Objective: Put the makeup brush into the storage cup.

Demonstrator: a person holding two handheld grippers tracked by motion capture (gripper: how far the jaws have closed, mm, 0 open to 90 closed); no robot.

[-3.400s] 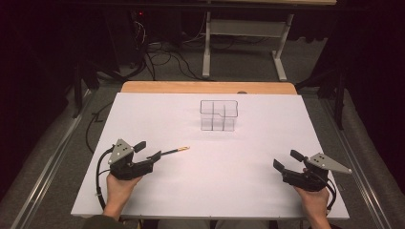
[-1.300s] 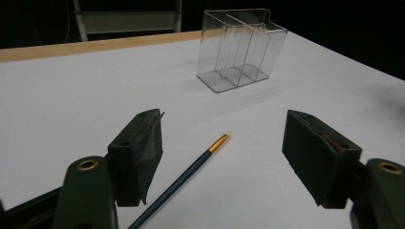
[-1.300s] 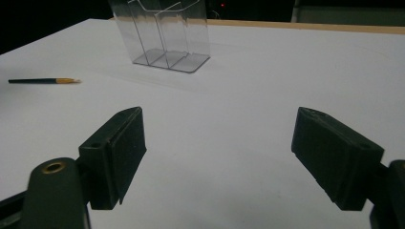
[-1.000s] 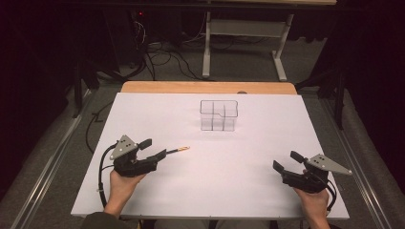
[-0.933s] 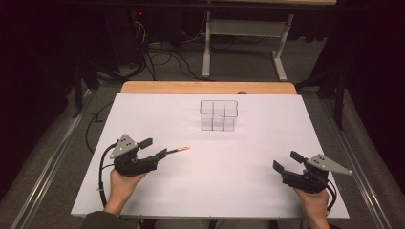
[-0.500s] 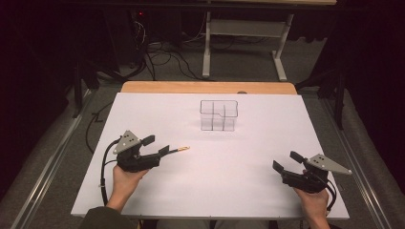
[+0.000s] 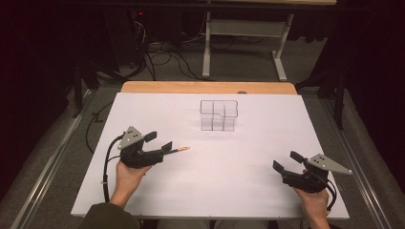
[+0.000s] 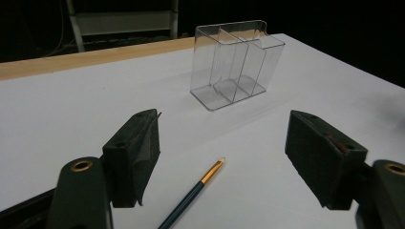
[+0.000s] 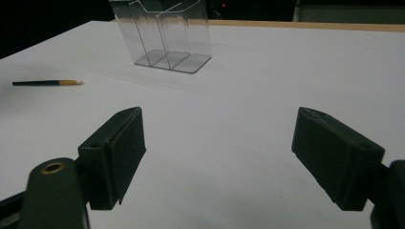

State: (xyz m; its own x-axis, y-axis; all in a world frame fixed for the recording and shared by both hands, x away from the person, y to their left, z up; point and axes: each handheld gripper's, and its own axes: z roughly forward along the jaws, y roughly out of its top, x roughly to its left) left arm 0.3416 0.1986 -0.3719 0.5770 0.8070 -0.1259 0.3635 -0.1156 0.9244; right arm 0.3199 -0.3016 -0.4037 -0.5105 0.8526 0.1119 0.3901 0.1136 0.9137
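White table (image 7: 239, 191) against a dark room, cables on the floor behind. Brush (image 8: 191, 198) lies flat on the table, gold-tipped end toward the clear organizer (image 8: 234, 62), which stands well beyond it with bare table between. Left gripper (image 8: 224, 164) wide open, jaws on either side of the brush, not touching it. Right gripper (image 9: 217, 157) also wide open, holding nothing, near the table's right front corner, well apart from the brush (image 9: 45, 83).
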